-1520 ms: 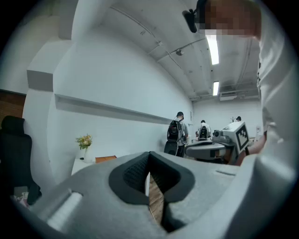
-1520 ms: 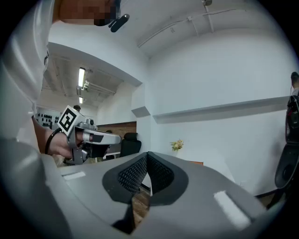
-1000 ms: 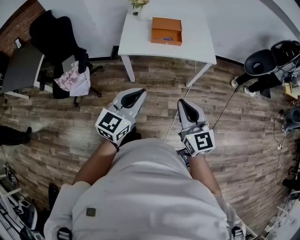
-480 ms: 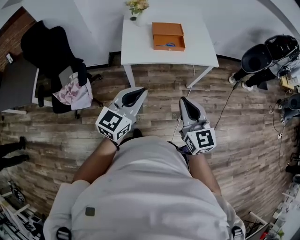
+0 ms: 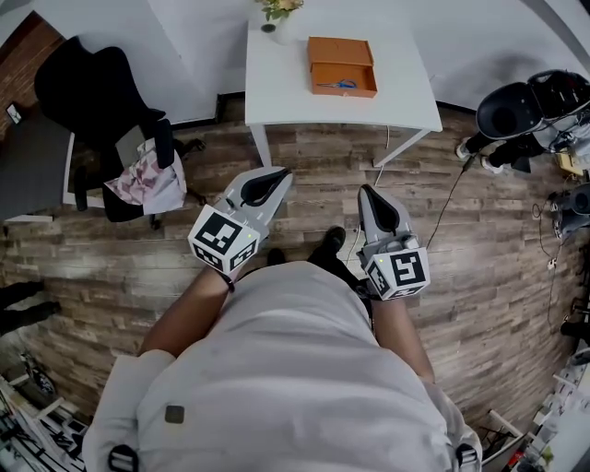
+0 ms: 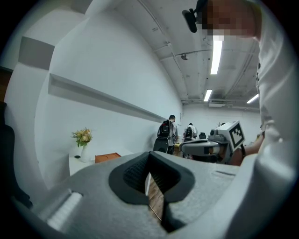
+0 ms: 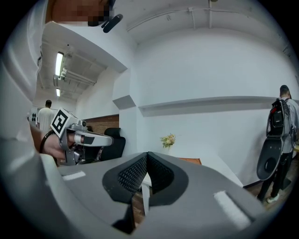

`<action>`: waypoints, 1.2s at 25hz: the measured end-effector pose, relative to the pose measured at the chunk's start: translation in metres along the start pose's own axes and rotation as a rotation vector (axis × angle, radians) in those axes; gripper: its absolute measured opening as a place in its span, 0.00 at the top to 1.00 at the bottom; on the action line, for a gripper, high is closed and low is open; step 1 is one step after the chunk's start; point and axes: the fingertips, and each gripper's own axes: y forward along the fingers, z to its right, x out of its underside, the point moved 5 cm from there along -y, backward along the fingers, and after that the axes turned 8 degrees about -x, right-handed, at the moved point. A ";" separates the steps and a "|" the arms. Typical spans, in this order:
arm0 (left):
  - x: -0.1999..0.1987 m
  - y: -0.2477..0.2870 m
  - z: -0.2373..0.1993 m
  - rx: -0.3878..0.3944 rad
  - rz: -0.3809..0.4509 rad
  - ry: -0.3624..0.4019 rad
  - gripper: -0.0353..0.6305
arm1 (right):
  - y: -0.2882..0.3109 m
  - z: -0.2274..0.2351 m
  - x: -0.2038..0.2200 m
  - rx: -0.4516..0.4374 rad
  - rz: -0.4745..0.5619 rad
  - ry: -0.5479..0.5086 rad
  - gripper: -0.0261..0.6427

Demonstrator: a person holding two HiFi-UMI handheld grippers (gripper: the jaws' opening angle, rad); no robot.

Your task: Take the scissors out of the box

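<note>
An open orange box [image 5: 341, 64] lies on the white table [image 5: 277, 83] ahead of me. Blue-handled scissors [image 5: 339, 84] rest in its near half. My left gripper [image 5: 279, 172] and right gripper [image 5: 365, 189] are held side by side over the wooden floor, well short of the table, both pointing at it. Both are shut with nothing between the jaws. In the left gripper view the left gripper [image 6: 149, 154] points past the box [image 6: 107, 158], and the right gripper shows at the right. In the right gripper view the right gripper [image 7: 147, 154] hides most of the box [image 7: 190, 160].
A vase of flowers [image 5: 277, 11] stands at the table's far left corner. A black office chair [image 5: 101, 83] with a cloth [image 5: 143, 175] on it is at the left. A cable [image 5: 442, 212] runs over the floor. Black gear [image 5: 516, 111] and a person's feet [image 5: 489, 152] are at the right.
The table and box have come nearer and lower in the head view as the person walks towards them. Both grippers travel along, still shut.
</note>
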 end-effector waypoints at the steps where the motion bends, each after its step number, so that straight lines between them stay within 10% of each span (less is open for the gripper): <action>1: 0.000 0.004 -0.002 -0.005 -0.004 -0.002 0.94 | 0.004 0.006 0.000 -0.005 0.000 0.002 0.94; 30: -0.025 0.211 0.018 -0.211 -0.045 -0.021 0.94 | 0.044 0.251 -0.002 -0.211 0.015 0.056 0.94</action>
